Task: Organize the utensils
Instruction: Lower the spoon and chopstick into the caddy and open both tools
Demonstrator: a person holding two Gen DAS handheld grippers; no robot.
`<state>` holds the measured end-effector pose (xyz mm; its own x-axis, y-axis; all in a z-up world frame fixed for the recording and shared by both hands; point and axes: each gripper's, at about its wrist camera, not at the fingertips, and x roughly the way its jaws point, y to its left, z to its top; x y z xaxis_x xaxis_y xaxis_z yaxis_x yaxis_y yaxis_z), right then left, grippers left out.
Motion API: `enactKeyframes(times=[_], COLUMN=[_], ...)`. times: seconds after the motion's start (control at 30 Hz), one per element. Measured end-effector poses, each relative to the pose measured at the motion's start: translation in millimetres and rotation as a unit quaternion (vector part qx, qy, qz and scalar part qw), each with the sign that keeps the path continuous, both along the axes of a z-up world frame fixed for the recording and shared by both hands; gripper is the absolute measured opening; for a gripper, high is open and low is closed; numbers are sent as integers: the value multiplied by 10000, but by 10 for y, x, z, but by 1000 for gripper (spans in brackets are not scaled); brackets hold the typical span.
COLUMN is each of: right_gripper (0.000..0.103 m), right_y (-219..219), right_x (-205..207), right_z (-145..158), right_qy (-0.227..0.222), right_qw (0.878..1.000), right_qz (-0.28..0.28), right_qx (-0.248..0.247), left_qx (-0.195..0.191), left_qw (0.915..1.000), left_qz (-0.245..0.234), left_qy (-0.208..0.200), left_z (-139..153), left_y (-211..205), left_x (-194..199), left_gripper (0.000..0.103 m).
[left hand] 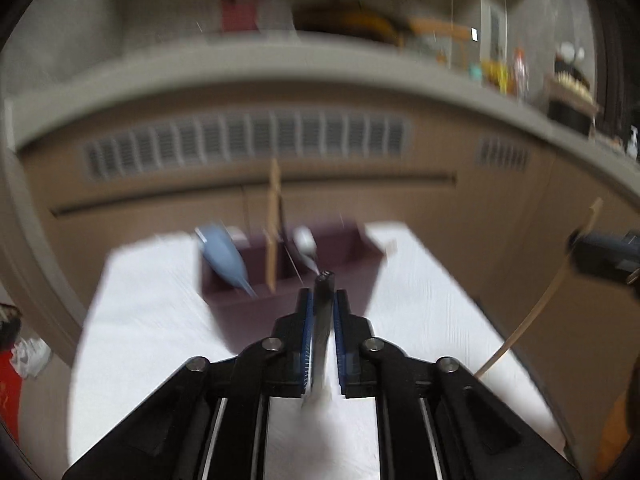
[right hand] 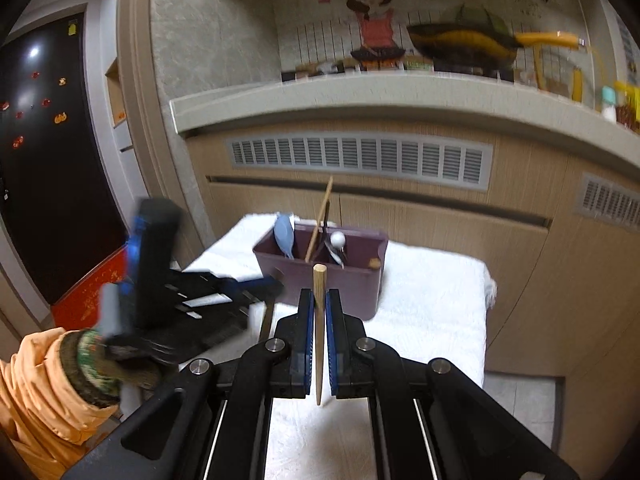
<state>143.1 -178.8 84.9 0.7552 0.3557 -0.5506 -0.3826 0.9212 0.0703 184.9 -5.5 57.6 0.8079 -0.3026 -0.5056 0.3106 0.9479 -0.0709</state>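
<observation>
Two jaws, both loaded: each gripper carries one utensil, so neither is free.
Left jaws: the left gripper [left hand: 323, 300] is clenched on a dark-handled utensil [left hand: 322, 320]; its handle end points toward the box, and the working end below the pads is too blurred to name.
Right jaws: the right gripper [right hand: 319, 304] is clenched on a single wooden chopstick [right hand: 319, 332], held nearly upright, blunt end up, tip just above the white cloth.
Just ahead: a purple organizer box [right hand: 340, 284] stands on the white-covered surface [right hand: 432, 312], near both grippers; a divider splits it into compartments.
Already in the box: a blue spoon [right hand: 285, 236] leans in the left compartment; another wooden chopstick [right hand: 320, 220] stands tilted at the divider, though which side it sits in I cannot tell; a white-ended utensil [right hand: 338, 242] leans in the right compartment.
Left to do: by my reading, the two held pieces are not yet in the box; the chopstick likely belongs with its partner, and the dark utensil in one of the compartments.
Loose items: no other utensils show on the cloth, so the job looks close to its end, though the grippers hide part of the cloth.
Farther out: a cabinet front with vent grilles [right hand: 360, 158] rises behind the surface, under a shelf of kitchen items.
Picture quality: the left view is heavily smeared, so fine detail there is uncertain.
</observation>
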Motion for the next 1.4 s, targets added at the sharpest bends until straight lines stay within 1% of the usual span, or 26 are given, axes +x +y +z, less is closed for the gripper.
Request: enactKeyframes(times=[0.1,0.17,0.2,0.3,0.4,0.47,0.57,0.63,0.73,0.83,0.97,1.1,1.2,1.27,1.4], right_gripper=[6,6,6,6,6,6,6,6,6,6,6,6,6,6,6], right_y=[71,113,133,159,151,142,146,145,172,203,256,299,315,330,349], right_x=[1,16,31,54,46,37,58,96,136,251,456,734,965,1115,1422], right_z=[160,271,339,495,555,542,544,585,661,828,1046,1216,1243,1210,983], right_qy=[-226,-372,-446,-603,-635,-599,-566,-585,-691,-850,-1092,-1293,-1315,-1286,-1079], right_qw=[9997,9992,9989,9980,9978,9980,9980,9979,9972,9959,9933,9909,9909,9913,9938], right_qz=[-28,-56,-60,-90,-88,-99,-141,-174,-181,-194,-248,-271,-257,-256,-262], right_qx=[-60,-120,-142,-176,-174,-193,-223,-197,-222,-240,-285,-242,-156,-137,-75], left_qx=[-101,-109,-96,-140,-184,-226,-213,-211,-104,-2,68,-33,-157,-227,-234], left_qw=[9987,9971,9964,9958,9962,9969,9970,9966,9954,9930,9880,9847,9838,9844,9865], left_qz=[114,169,184,255,406,453,485,468,429,411,399,379,367,368,447], left_qy=[-494,-730,-818,-869,-753,-599,-571,-646,-848,-1108,-1491,-1702,-1750,-1707,-1557], left_z=[319,509,588,729,698,609,568,609,727,924,1253,1466,1511,1481,1258], left_y=[124,288,204,337,453,540,556,541,482,411,338,327,335,341,325], left_x=[-137,-174,-142,-110,-102,-84,-64,-65,-52,-8,159,379,559,677,945], left_gripper=[3,3,3,3,3,3,3,3,3,3,3,3,3,3,3])
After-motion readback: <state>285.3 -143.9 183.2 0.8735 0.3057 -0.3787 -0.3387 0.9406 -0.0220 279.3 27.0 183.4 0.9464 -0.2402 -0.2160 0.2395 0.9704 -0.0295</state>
